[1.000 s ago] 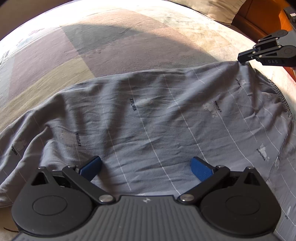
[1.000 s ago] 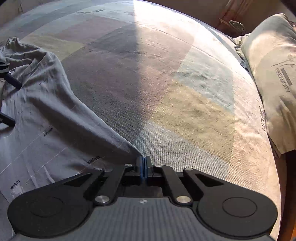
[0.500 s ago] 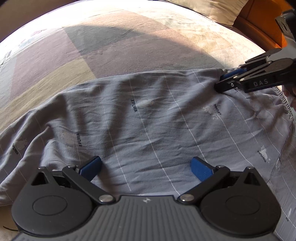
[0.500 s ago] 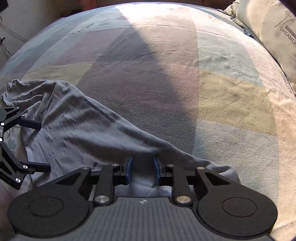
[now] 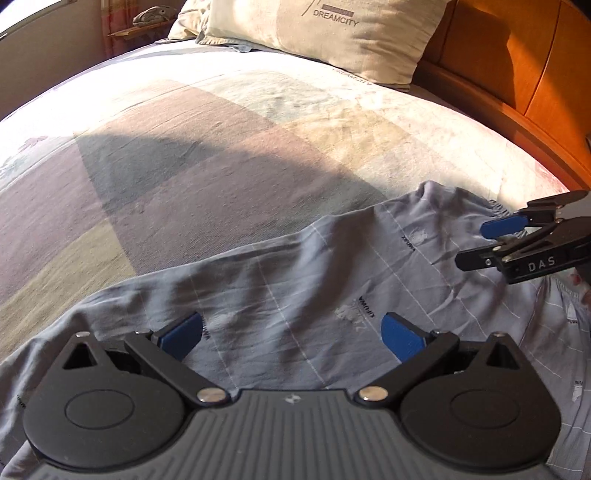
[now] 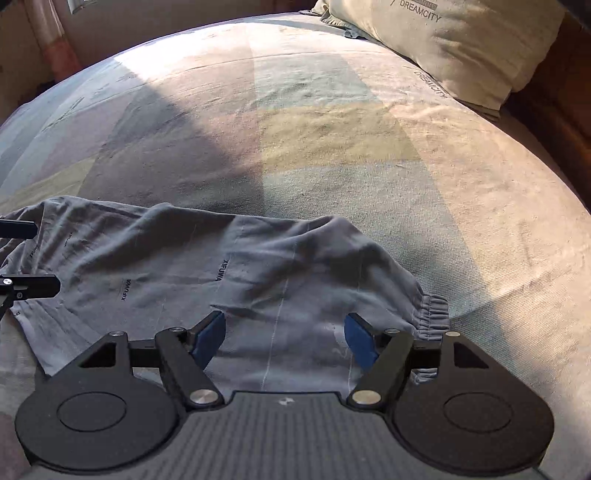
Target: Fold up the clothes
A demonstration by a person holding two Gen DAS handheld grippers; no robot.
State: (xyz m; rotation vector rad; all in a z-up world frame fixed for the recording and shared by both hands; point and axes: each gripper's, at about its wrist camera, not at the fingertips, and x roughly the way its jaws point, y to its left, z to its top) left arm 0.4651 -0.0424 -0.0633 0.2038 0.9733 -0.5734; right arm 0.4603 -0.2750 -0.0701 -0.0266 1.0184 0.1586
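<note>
A pillow (image 5: 325, 33) (printed DREAMCITY) is lying at the head of the bed (image 5: 221, 122), sunlight falling across its patchwork sheet, a wooden headboard (image 5: 517, 66) glowing behind.

Left wrist: close above garment (image 5: 314, 295), angled down toward pillow (image 5: 332, 33) and headboard (image 5: 517, 74). Right wrist: close over garment's cuffed end, angled down across bed (image 6: 332, 140). Shared: garment, bed, pillow; each catches other gripper at edge.

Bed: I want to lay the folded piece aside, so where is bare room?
Free: the bedspread between the grey garment and the pillow. Crowded: the near edge, under the garment and both grippers, left and right.
</note>
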